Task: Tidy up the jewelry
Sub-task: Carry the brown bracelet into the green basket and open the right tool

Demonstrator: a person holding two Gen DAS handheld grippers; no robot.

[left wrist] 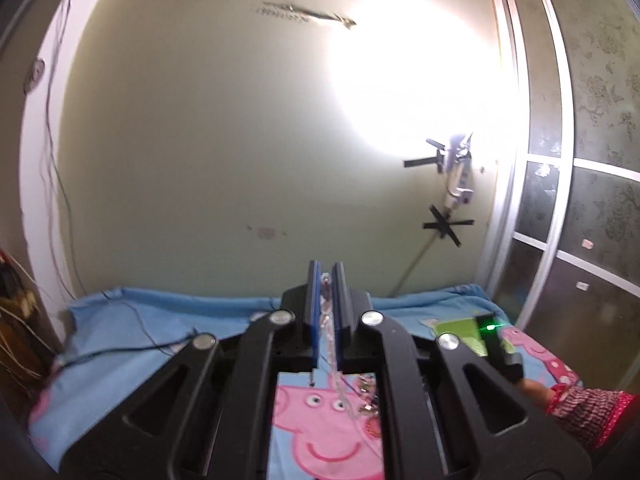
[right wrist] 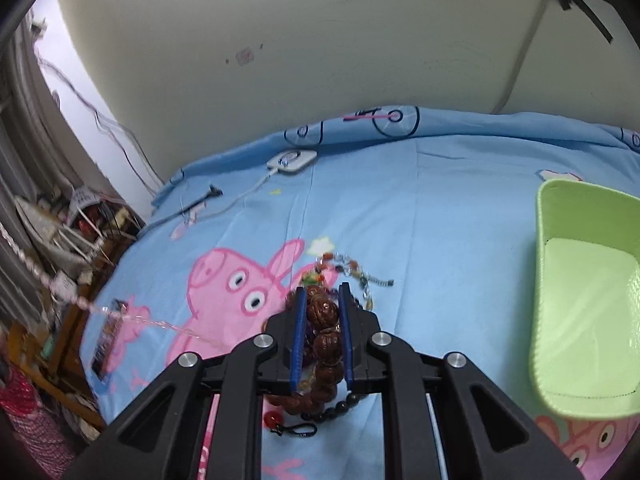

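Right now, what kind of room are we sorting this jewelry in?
Most likely a bedroom: the work surface is a bed under a blue cartoon-pig sheet, pushed against a plain wall, with a frosted sliding door to one side.

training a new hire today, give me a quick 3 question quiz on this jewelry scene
1. True or false: the right gripper is shut on the brown bead bracelet.
2. What does the left gripper hold? A) a clear bead chain B) a ring C) nothing
3. Fill in: the green basket sits on the ____ bedsheet.

Key: 1 true. 2 A, the clear bead chain runs between its fingers. 3 blue.
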